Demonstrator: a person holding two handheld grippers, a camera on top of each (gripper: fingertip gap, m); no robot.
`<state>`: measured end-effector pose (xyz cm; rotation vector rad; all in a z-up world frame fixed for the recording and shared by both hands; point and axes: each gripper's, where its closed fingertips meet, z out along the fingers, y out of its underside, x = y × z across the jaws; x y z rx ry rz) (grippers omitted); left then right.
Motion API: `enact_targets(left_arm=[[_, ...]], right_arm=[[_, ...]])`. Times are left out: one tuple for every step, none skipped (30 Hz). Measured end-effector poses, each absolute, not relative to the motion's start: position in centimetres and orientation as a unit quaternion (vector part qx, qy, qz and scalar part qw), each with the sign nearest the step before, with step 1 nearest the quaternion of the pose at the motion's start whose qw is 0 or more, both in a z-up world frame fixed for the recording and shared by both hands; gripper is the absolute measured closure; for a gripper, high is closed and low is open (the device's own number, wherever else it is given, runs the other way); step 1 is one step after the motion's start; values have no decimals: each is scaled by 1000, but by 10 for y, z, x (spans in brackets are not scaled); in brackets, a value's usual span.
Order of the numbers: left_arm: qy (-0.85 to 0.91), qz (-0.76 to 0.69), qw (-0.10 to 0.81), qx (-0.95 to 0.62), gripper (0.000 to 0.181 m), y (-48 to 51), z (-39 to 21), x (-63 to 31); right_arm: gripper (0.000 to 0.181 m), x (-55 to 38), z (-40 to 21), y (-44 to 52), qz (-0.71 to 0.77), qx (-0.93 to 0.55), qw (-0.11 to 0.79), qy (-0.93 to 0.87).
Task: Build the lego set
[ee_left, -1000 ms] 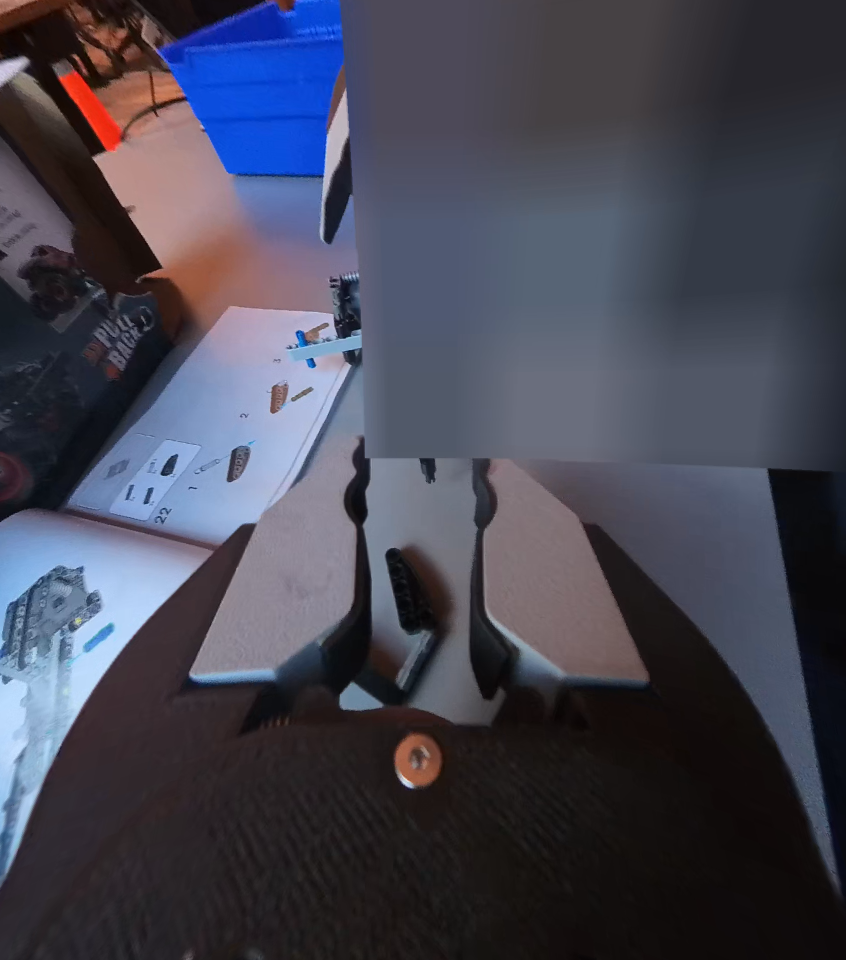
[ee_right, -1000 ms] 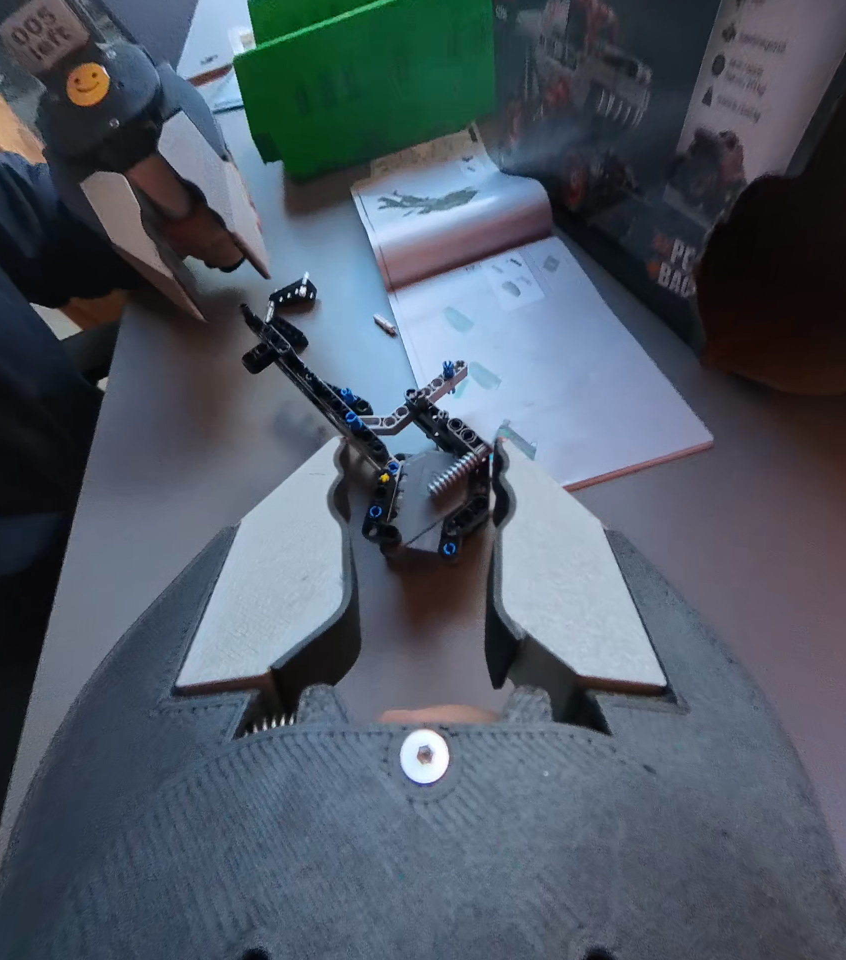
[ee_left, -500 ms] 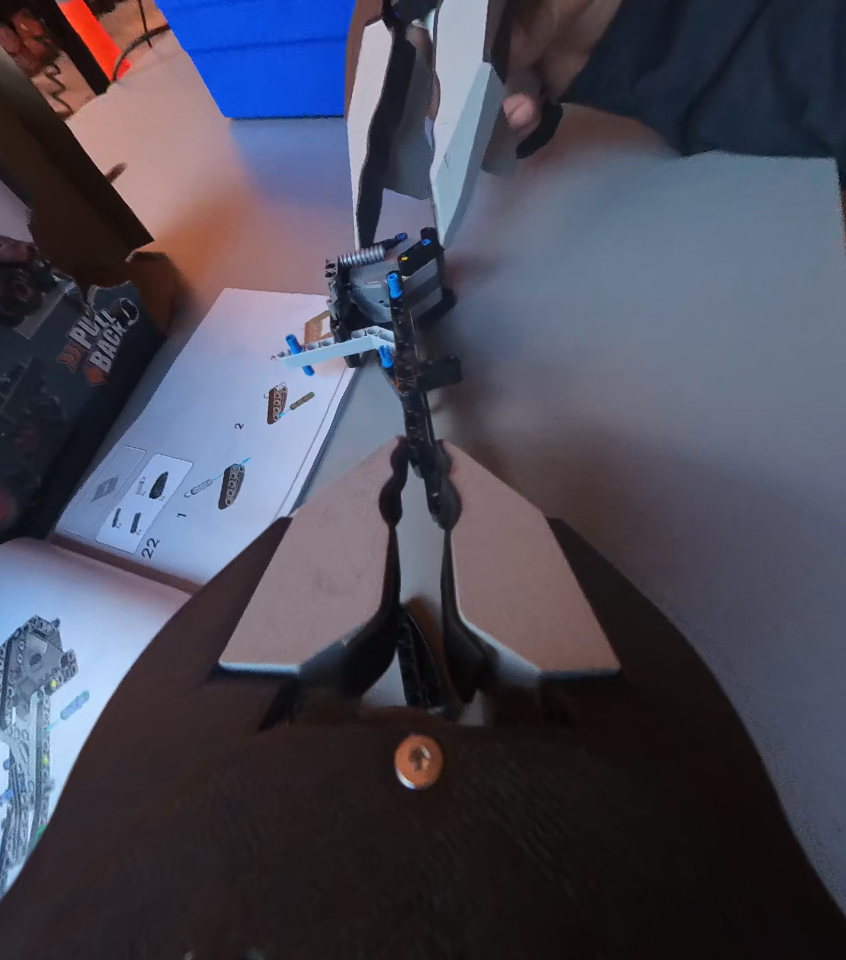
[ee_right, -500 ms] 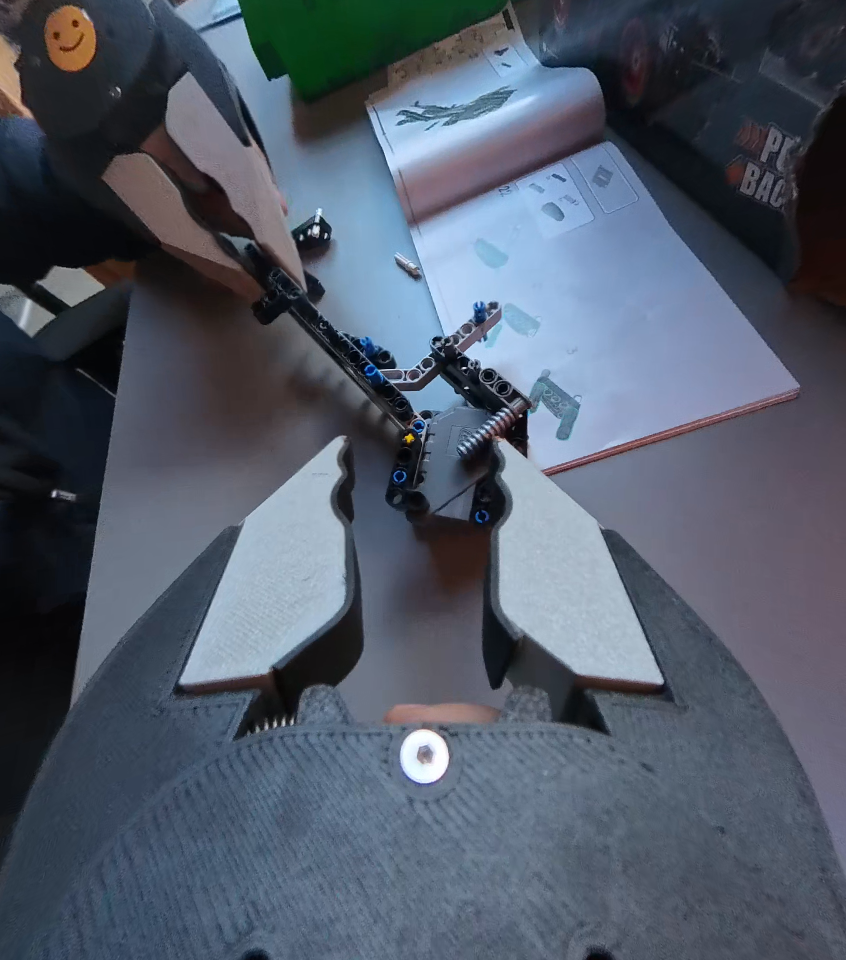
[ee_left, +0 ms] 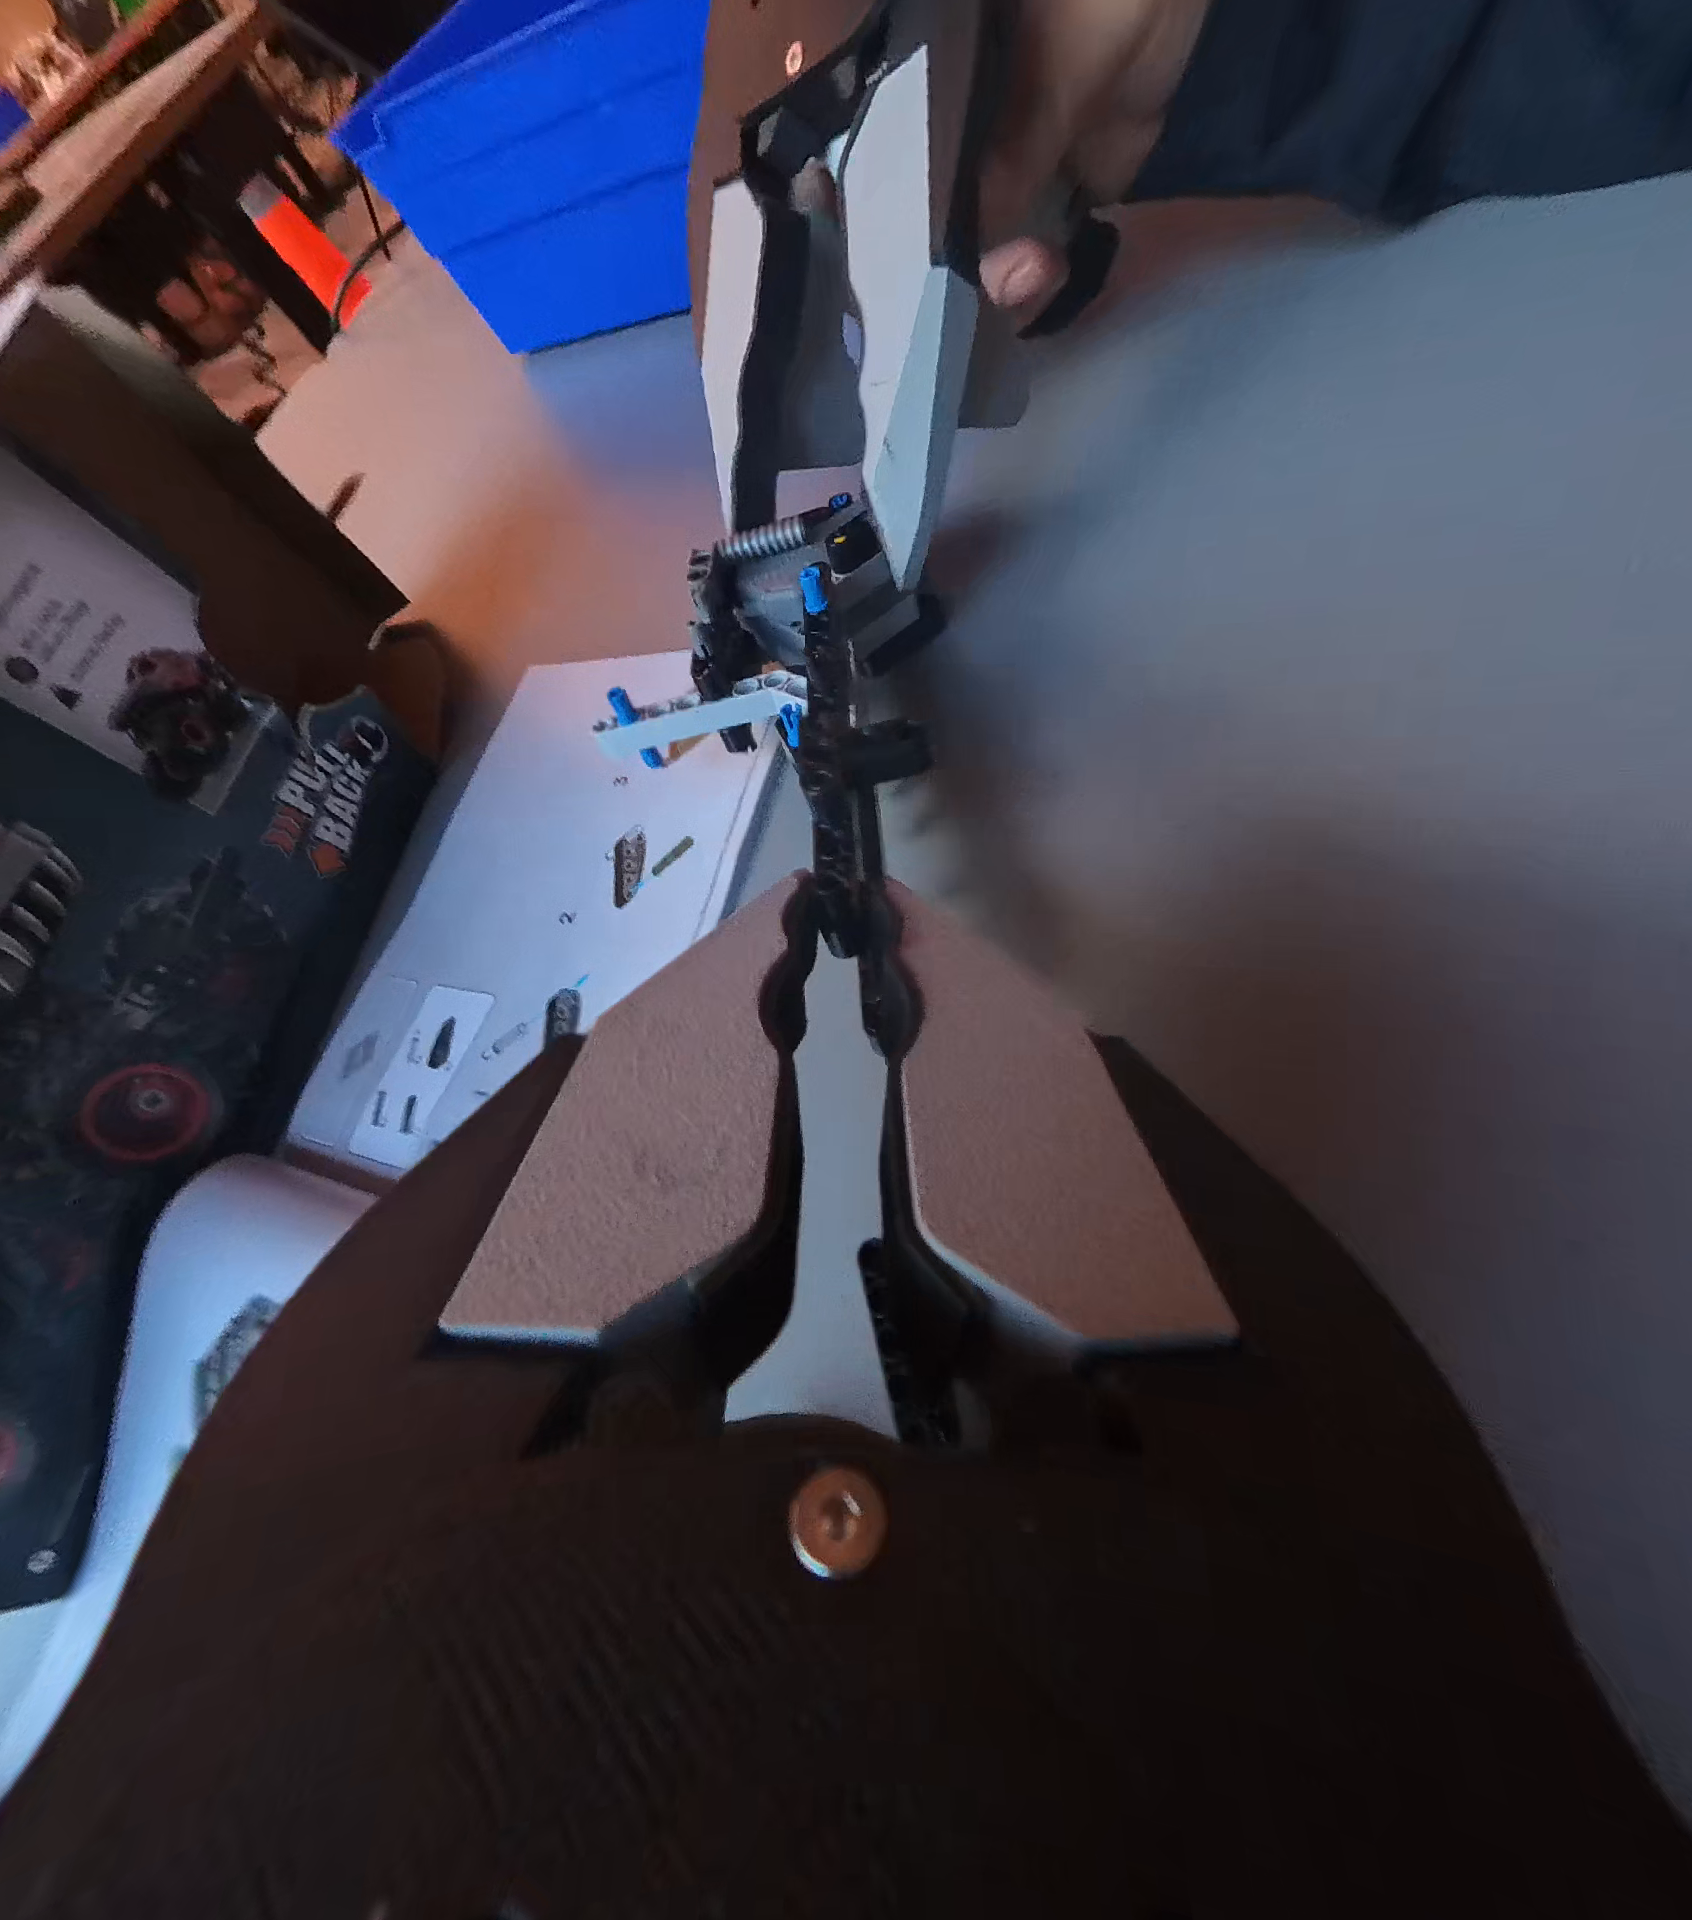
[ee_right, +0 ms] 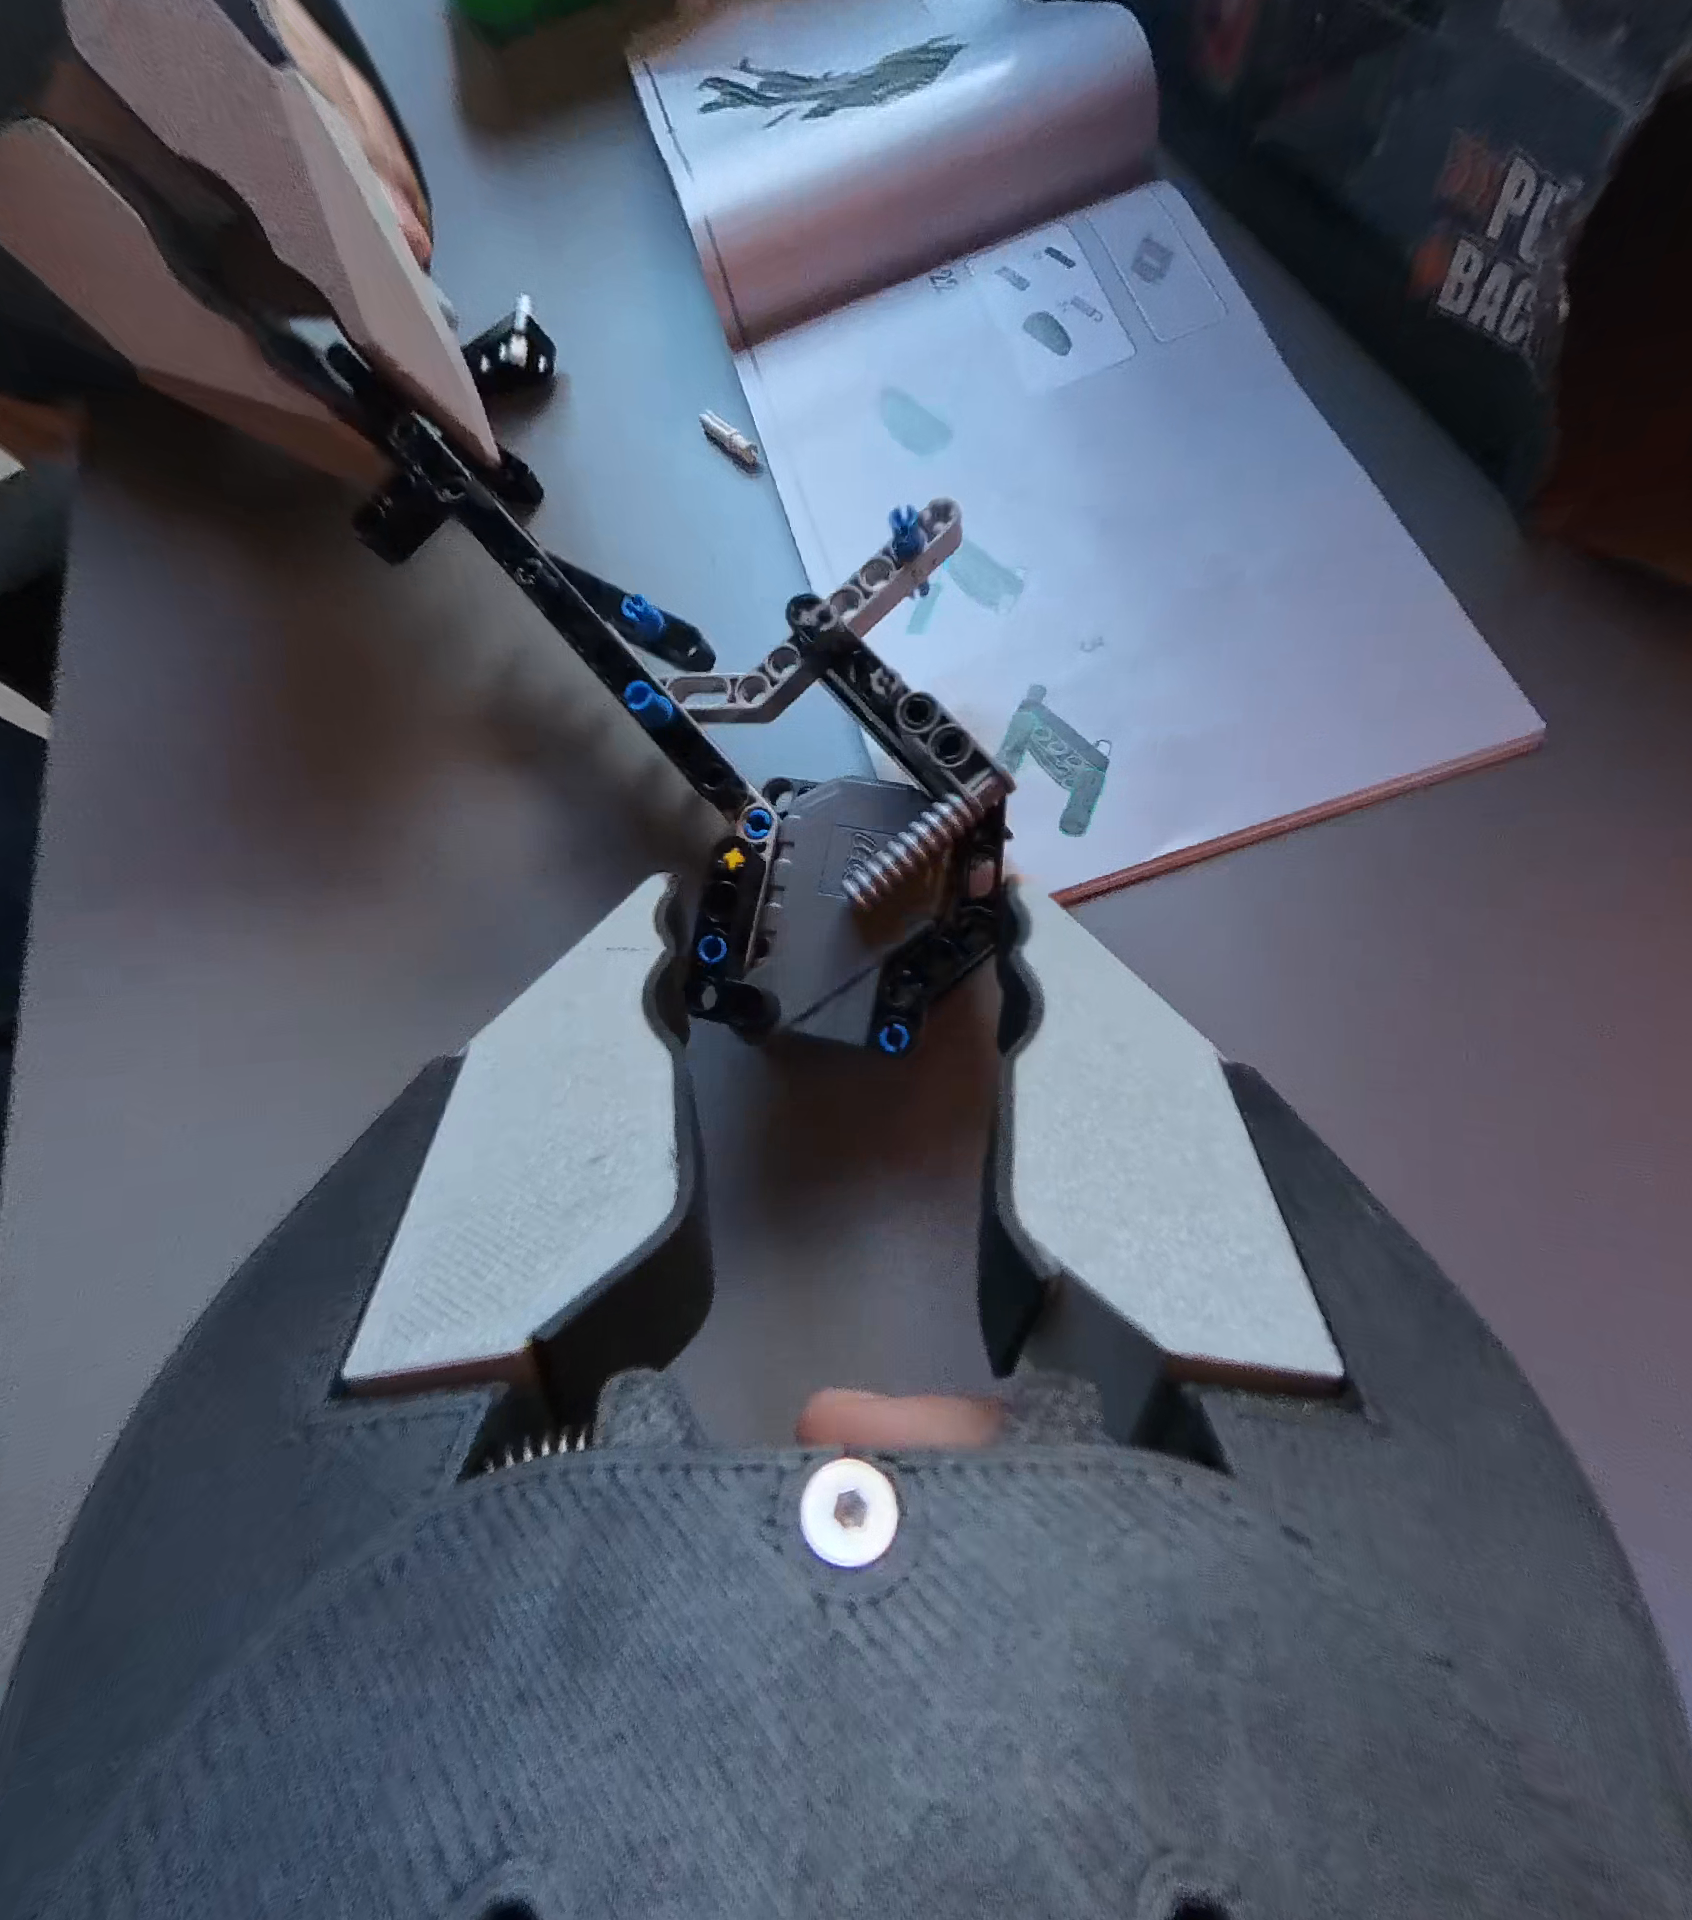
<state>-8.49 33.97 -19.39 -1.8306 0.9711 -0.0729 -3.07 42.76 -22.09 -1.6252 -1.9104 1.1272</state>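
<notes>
**Lego assembly pinched at both ends over the grey surface**

Lego assembly (ee_right: 821, 831) spans the gap between the two grippers, its long black beam (ee_left: 837, 800) running straight from one toward the other. The left gripper (ee_left: 847, 940) is pressed together on the beam's near end. The right gripper (ee_right: 837, 935) pinches the dark grey motor block (ee_right: 831, 883) with the metal spring (ee_right: 909, 847), its jaws held part-way apart by the block's width. A light grey bent beam (ee_right: 821, 644) reaches sideways over the edge of the open instruction booklet (ee_right: 1185, 540). The surface (ee_right: 1444, 1039) lies bare on the side of the right gripper away from the booklet. Beyond the booklet stands the set's box (ee_left: 94, 831), with a blue bin (ee_left: 551, 177) farther back. A small black piece (ee_right: 509, 348) and a pale pin (ee_right: 730, 440) lie loose beside the booklet.
</notes>
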Motion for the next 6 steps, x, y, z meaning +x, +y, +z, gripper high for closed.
enact_targets(left_arm=[[416, -19, 517, -748, 176, 340, -191, -84], [428, 0, 530, -732, 176, 341, -187, -84], [441, 26, 538, -718, 176, 343, -184, -84], [460, 55, 543, -701, 176, 343, -182, -85], [489, 93, 549, -671, 176, 343, -180, -83], [521, 139, 551, -637, 176, 342, -180, -82]], right_arm=[[125, -31, -220, 428, 392, -569, 212, -692], [125, -31, -218, 430, 378, -554, 241, -702], [126, -33, -215, 432, 362, -537, 276, -710], [126, -34, -211, 434, 348, -520, 309, -716], [127, -34, -209, 435, 334, -505, 332, -724], [127, -33, -208, 434, 323, -495, 344, -730]])
